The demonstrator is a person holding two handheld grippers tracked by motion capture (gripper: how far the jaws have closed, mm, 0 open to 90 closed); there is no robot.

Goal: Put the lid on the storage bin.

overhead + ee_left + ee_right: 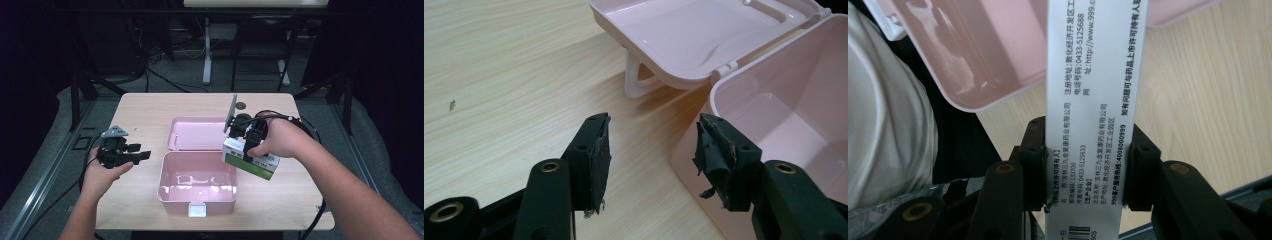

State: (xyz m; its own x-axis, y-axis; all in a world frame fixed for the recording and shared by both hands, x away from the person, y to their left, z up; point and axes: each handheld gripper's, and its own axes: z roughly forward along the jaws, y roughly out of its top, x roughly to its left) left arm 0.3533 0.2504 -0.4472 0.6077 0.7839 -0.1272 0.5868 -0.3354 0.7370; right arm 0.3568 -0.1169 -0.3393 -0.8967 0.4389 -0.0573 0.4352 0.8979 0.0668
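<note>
An open pink plastic box [197,195] stands in the middle of the table, its lid [197,132] laid back behind it. My right gripper [248,145] is shut on a white and green medicine carton [251,159], held just above the box's right rim. In the right gripper view the carton's white printed face [1093,100] runs up between the black jaws, with the pink box [973,55] beyond it. My left gripper [142,156] hovers open at the left of the box. Its pads [596,155] hold nothing, with the box wall [774,115] just ahead.
The box [794,100] is empty inside, with a white latch [196,210] at its front. The lid's white handle [636,87] rests on the table. The wooden table top [145,107] has bare room left and right of the box. Dark frames and cables stand on the floor behind.
</note>
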